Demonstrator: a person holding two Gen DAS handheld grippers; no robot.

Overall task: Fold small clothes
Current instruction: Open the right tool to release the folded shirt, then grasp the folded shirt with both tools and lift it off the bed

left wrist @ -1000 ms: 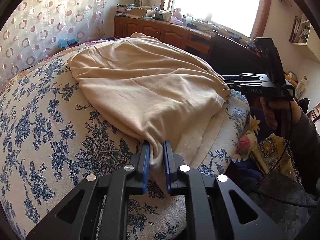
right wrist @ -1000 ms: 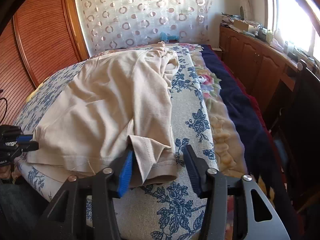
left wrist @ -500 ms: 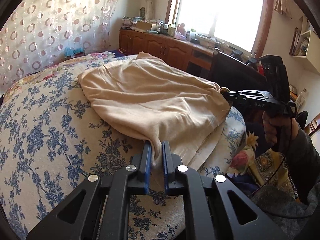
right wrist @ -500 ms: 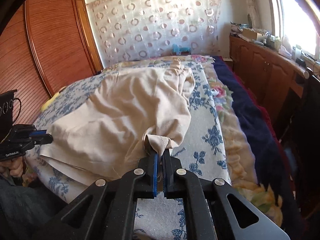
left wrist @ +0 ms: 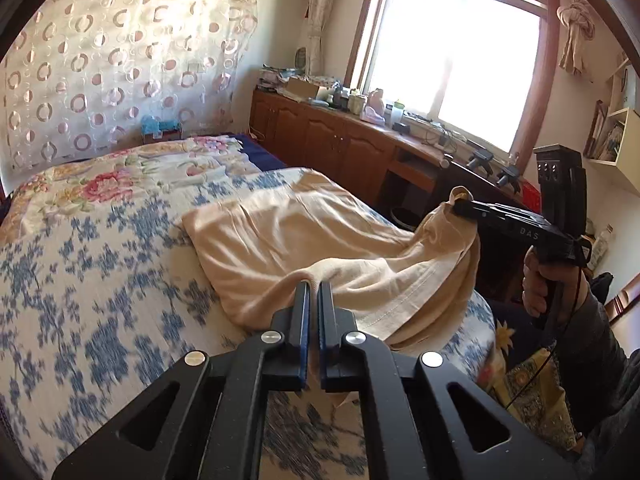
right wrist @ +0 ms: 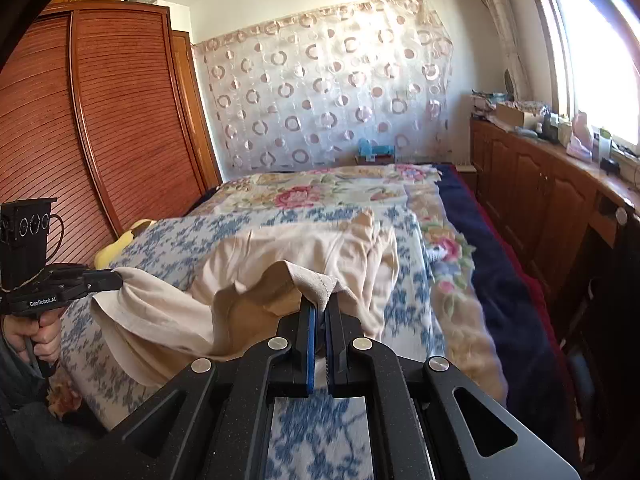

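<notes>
A beige garment (left wrist: 320, 240) lies across the blue-flowered bedspread (left wrist: 100, 280), filling the middle of the left wrist view and the centre of the right wrist view, with its near edge lifted off the bed at two corners. The left gripper (left wrist: 314, 292), low in the centre of its own frame, has its jaws pressed together on one near corner of the cloth, which bunches up between the blue pads (left wrist: 305, 320). The right gripper (right wrist: 322, 312), low in the centre of its own frame, is likewise clamped on the other near corner, a hemmed fold standing up above its fingertips. Each gripper also shows in the other's camera: the right one at the right of the left wrist view, held in a hand (left wrist: 548, 280) with cloth draped from its tip, the left one at the left edge of the right wrist view, with cloth drawn to its tip. Between the two held corners the fabric sags. A wooden wardrobe (right wrist: 100, 120) fills the upper left of the right wrist view, and a bright window (left wrist: 452, 60) sits in the upper right of the left wrist view.
</notes>
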